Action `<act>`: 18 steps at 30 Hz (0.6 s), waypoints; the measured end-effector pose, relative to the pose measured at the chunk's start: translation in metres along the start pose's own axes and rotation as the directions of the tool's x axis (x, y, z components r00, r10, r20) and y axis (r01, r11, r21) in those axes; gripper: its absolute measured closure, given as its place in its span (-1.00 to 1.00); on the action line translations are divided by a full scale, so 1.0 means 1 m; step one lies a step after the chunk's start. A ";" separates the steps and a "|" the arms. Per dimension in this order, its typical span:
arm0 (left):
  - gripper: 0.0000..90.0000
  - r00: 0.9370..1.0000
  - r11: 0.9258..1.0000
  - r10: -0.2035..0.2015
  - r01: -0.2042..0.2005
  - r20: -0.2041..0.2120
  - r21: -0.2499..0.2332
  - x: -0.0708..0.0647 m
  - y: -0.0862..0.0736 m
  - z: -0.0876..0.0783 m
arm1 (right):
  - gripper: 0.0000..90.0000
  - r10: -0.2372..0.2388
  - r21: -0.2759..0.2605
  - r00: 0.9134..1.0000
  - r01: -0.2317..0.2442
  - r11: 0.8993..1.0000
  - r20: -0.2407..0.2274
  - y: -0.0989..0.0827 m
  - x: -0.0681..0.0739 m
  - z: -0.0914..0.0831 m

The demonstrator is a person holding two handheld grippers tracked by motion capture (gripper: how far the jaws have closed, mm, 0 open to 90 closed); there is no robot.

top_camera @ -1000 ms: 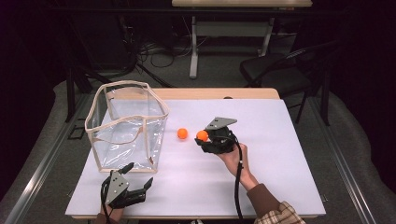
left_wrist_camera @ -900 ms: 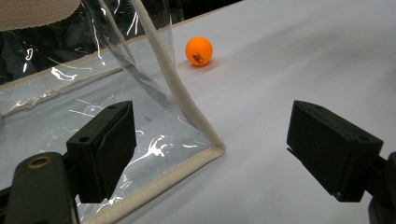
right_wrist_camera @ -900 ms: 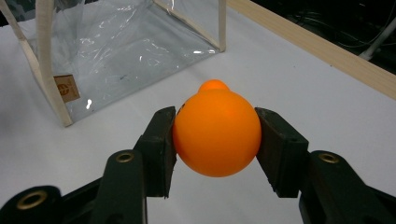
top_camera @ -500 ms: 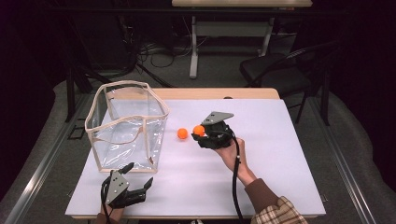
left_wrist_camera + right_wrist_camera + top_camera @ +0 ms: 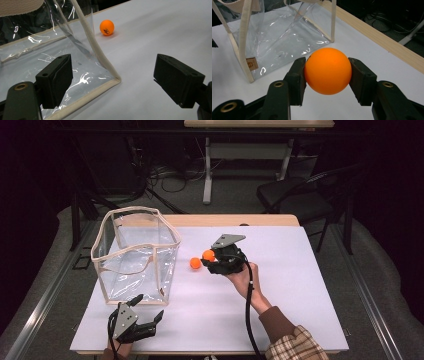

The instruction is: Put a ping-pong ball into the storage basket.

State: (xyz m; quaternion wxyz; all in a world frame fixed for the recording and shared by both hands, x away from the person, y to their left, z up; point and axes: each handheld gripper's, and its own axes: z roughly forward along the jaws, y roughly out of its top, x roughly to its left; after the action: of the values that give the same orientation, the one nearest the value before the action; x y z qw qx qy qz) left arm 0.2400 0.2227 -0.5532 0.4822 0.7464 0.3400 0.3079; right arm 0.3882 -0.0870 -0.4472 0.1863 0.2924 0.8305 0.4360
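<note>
Nearest the person, the left gripper (image 5: 145, 320) rests low on the white table (image 5: 300, 310) just in front of the clear bag (image 5: 135, 255), in the same spot as a second ago; its jaws stand wide apart with nothing between them, and in the left gripper view they frame the bag's near bottom corner (image 5: 116, 80). The hand that holds it is mostly cut off by the bottom edge of the high view. Farther in, the right gripper (image 5: 209, 256) has moved a little left and away from the person since a second ago, carrying an orange ball (image 5: 208, 255) closer to the bag. In the right gripper view its jaws press on both sides of that ball (image 5: 328, 71), which is held clear of the table. A second orange ball (image 5: 195, 263) lies on the table just beside the held one, between the right gripper and the bag, where it lay before; the left gripper view shows dark print on it (image 5: 107, 27), too small to read. A small tan label (image 5: 251, 64) on the bag is also unreadable. The bag stands upright and open-topped, and its glossy walls make the inside hard to judge. Beyond the table, a dark chair (image 5: 295, 197) and floor cables (image 5: 170, 172) fade into shadow.
</note>
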 end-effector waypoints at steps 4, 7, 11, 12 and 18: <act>-0.65 1.000 1.000 -0.002 0.002 0.001 0.001 0.000 0.000 0.000 | 0.13 0.004 -0.001 1.000 -0.004 1.000 -0.005 0.004 -0.002 0.000; -0.65 1.000 1.000 -0.003 0.003 0.000 0.003 -0.001 0.000 0.000 | 0.13 0.005 -0.005 1.000 -0.005 1.000 -0.006 0.009 -0.003 0.000; -0.65 1.000 1.000 -0.004 0.004 -0.002 0.000 -0.001 0.000 0.001 | 0.13 0.003 -0.010 1.000 -0.003 1.000 -0.012 0.015 -0.003 -0.001; -0.65 1.000 1.000 -0.005 0.005 -0.001 0.001 0.000 0.000 0.001 | 0.13 0.002 -0.011 1.000 -0.002 1.000 -0.013 0.017 -0.002 -0.001; -0.65 1.000 1.000 -0.004 0.004 0.000 0.003 0.000 0.000 0.001 | 0.13 -0.007 -0.006 1.000 0.007 1.000 -0.018 0.027 -0.001 0.001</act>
State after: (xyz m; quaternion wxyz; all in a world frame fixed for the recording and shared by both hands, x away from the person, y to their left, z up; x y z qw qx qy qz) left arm 0.2401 0.2222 -0.5537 0.4817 0.7464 0.3420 0.3065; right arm 0.3988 -0.0750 -0.4255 0.1814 0.2851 0.8318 0.4404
